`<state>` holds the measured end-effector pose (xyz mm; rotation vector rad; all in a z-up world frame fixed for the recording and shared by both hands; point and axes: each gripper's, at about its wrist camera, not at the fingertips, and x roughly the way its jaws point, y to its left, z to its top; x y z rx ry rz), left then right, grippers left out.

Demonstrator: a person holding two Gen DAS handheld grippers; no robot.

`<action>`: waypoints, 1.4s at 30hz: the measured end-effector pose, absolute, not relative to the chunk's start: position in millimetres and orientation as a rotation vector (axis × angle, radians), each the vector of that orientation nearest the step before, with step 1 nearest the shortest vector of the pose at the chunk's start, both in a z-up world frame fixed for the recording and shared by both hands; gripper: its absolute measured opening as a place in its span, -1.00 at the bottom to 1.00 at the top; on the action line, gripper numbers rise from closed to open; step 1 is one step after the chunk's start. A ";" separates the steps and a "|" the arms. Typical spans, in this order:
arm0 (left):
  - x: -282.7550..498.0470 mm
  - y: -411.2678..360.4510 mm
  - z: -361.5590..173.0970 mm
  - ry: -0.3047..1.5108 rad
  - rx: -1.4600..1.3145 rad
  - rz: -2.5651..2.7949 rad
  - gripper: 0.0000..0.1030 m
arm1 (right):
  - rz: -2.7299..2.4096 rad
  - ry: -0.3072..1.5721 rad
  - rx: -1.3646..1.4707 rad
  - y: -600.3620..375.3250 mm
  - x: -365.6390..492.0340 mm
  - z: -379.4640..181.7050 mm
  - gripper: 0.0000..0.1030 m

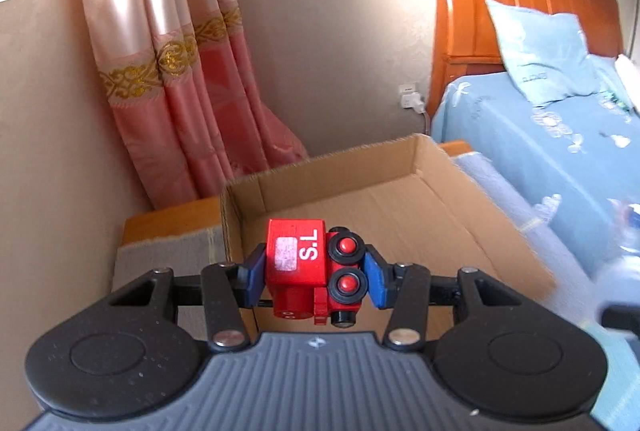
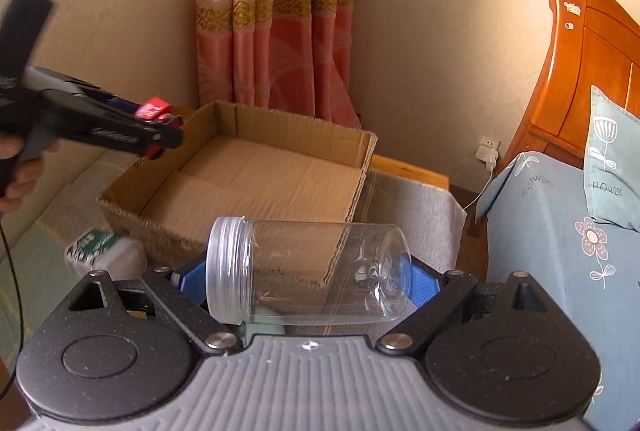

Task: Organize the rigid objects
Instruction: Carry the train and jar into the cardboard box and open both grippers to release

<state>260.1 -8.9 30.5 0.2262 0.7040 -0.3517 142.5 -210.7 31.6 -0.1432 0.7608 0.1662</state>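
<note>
Two tongs loaded | left tongs pinch toy train | right tongs pinch jar

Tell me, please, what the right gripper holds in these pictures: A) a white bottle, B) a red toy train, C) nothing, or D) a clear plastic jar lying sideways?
D: the right gripper has its blue pads closed on a clear plastic jar, sideways, lidless.

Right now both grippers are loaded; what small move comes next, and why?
Probably carry the left gripper a little forward and release over the open cardboard box. It clamps the red wooden toy train near the box's near edge, and the box floor looks bare. The right gripper holds the clear plastic jar short of it.
</note>
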 end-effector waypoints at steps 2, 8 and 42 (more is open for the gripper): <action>274.7 -14.1 26.3 0.700 0.239 -0.329 -0.07 | 0.161 0.758 -0.141 -213.4 144.8 33.1 0.86; 289.1 -16.5 20.2 0.639 0.221 -0.294 0.95 | 0.155 0.760 -0.133 -219.2 147.2 35.0 0.86; 100.8 84.1 -15.2 0.627 0.012 -0.040 0.98 | 0.157 0.880 -0.129 -143.3 280.7 17.3 0.86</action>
